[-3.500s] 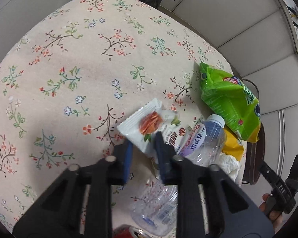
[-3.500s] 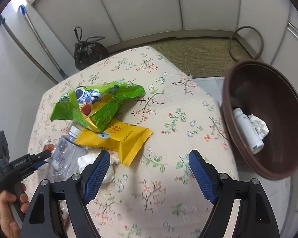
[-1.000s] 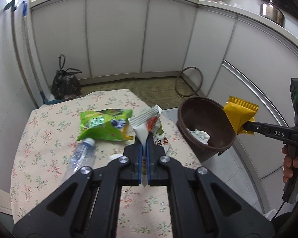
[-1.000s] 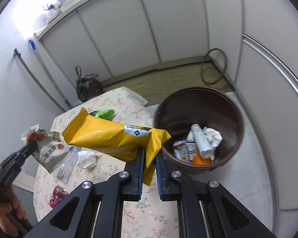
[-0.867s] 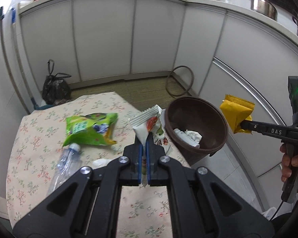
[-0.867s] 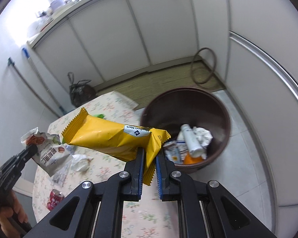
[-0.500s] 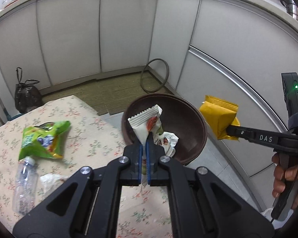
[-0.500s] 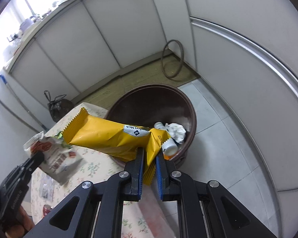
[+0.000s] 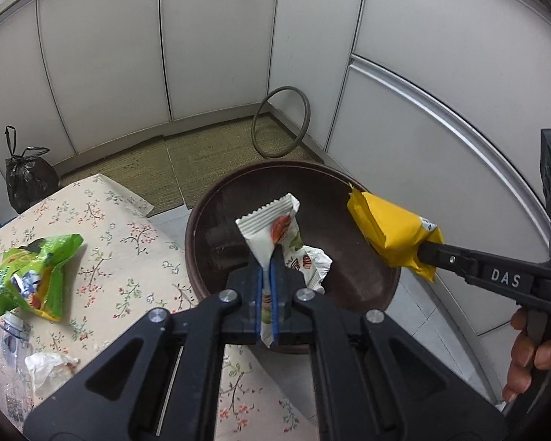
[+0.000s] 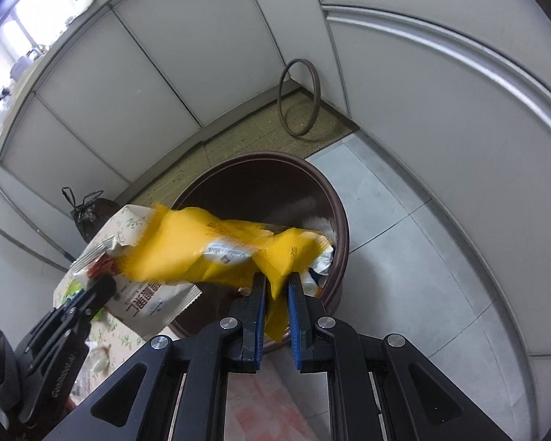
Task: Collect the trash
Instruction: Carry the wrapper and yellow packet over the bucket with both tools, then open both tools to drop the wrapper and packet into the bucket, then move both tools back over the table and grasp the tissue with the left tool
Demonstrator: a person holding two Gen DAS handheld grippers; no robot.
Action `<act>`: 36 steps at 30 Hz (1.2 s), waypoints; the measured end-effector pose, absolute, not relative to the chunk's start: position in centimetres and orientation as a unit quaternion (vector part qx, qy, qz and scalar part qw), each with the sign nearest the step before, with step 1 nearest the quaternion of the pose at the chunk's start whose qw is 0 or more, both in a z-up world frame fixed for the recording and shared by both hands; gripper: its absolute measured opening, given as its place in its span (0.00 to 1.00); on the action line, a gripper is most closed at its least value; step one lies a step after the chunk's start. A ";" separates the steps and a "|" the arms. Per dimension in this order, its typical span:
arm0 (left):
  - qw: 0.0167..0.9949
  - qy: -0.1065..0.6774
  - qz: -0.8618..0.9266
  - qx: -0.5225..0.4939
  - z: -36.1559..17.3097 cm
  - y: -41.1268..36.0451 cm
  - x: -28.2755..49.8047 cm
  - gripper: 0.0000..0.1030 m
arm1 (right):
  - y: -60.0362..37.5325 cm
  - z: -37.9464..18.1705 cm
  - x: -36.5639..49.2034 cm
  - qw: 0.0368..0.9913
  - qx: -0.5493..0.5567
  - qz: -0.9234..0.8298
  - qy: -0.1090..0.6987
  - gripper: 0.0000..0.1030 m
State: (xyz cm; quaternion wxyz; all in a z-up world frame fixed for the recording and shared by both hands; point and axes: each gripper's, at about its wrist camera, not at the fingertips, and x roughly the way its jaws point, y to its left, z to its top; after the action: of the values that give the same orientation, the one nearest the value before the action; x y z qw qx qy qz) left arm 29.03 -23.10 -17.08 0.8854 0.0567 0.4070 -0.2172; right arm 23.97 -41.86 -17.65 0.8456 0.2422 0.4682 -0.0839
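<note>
The left gripper [image 9: 264, 279] is clamped on a white crinkle-edged snack packet [image 9: 272, 229]; beyond its fingers sits the round dark-brown plastic bin [image 9: 382, 294]. The right gripper [image 10: 275, 294], marked "DAS", loosely pinches a blurred yellow foil wrapper [image 10: 216, 253] over the bin.

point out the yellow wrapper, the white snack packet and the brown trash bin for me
yellow wrapper [image 9: 389, 231], left wrist view, middle of its flat face.
white snack packet [image 9: 266, 229], left wrist view, upper body.
brown trash bin [image 10: 343, 220], right wrist view, right rim.

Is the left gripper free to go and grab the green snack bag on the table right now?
Probably not: the left gripper is shut on the white wrapper above the brown bin. The green snack bag itself lies uncovered.
</note>
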 end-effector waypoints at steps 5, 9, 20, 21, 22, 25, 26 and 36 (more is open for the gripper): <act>0.885 0.408 -0.213 0.064 -17.7 -24.1 29.3 0.05 | -42.6 -18.7 24.2 0.840 0.261 -0.081 0.469 0.12; 0.888 0.405 -0.208 0.070 -17.5 -24.4 29.2 0.33 | -43.0 -18.6 24.1 0.839 0.275 -0.078 0.463 0.18; 0.890 0.404 -0.198 0.073 -16.4 -22.8 28.6 0.50 | -43.8 -16.3 23.0 0.851 0.267 -0.098 0.441 0.42; 0.891 0.403 -0.196 0.072 -16.3 -22.6 28.6 0.51 | -43.7 -16.1 23.0 0.851 0.266 -0.098 0.442 0.43; 0.891 0.403 -0.196 0.071 -16.1 -22.3 28.5 0.51 | -43.7 -16.0 23.0 0.852 0.264 -0.098 0.441 0.43; 0.892 0.402 -0.193 0.070 -15.6 -21.6 28.3 0.53 | -43.3 -15.4 23.0 0.854 0.259 -0.097 0.440 0.45; 0.893 0.401 -0.192 0.070 -15.4 -21.3 28.2 0.54 | -43.1 -15.2 23.0 0.855 0.257 -0.098 0.439 0.45; 0.895 0.403 -0.179 0.066 -14.2 -18.0 27.2 0.68 | -41.6 -13.1 22.2 0.865 0.230 -0.099 0.435 0.52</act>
State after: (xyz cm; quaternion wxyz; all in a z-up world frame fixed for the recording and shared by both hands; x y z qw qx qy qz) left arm 27.18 -18.02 -14.19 0.8949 0.0660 0.4034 -0.1790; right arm 22.19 -41.65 -13.06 0.8648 0.2304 0.4351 -0.0991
